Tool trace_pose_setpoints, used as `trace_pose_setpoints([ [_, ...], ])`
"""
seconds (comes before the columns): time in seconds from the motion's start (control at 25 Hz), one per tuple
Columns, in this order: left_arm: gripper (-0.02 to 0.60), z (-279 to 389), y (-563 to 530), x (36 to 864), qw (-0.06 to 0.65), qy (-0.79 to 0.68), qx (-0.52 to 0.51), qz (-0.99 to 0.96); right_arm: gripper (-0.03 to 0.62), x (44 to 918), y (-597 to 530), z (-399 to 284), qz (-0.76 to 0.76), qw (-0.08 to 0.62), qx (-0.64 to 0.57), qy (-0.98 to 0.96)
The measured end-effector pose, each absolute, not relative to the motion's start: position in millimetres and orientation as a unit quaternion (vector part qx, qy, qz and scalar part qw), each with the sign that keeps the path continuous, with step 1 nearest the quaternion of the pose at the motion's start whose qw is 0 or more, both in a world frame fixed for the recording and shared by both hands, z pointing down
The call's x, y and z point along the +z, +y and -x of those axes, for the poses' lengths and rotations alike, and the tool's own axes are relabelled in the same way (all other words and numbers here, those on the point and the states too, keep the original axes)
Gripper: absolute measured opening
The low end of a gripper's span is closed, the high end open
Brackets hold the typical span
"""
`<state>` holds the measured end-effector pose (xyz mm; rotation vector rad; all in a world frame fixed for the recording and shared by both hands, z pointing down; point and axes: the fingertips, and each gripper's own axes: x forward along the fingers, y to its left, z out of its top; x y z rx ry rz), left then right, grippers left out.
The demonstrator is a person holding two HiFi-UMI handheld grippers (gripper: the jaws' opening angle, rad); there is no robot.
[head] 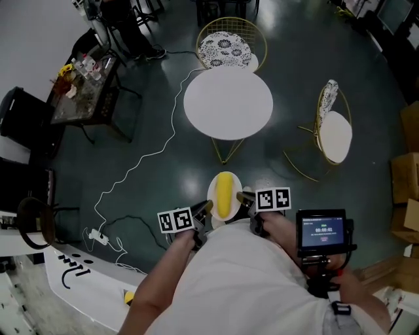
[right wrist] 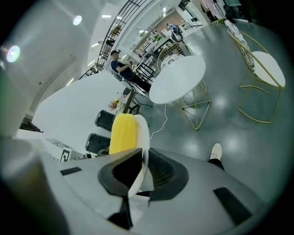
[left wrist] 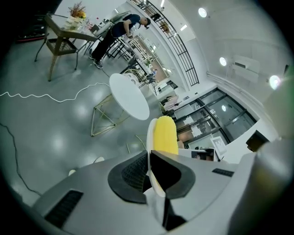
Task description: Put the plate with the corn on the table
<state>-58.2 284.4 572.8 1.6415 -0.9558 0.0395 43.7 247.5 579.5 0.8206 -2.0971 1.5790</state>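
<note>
No legible text — screen [head: 322, 230] digits blurred.

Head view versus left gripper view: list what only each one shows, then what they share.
Only the head view: the person's arms, the marker cubes on both grippers, and the right gripper at the opposite edge of the plate from the left gripper.

Only the left gripper view: the left gripper's jaws shut on the plate's rim, seen edge-on, plus ceiling lights and a railing.

Both: the plate with the corn on it, the round white table ahead, and the white cable on the floor.
</note>
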Motion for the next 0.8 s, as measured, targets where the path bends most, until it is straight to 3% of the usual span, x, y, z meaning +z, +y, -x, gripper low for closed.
trace_pose_setpoints([
  [0.8,0.029,44,279,575,0.584,-0.374,0.035,-0.720,0.048,576,251,-61,-0.328,0.174,0.562,-0.739],
])
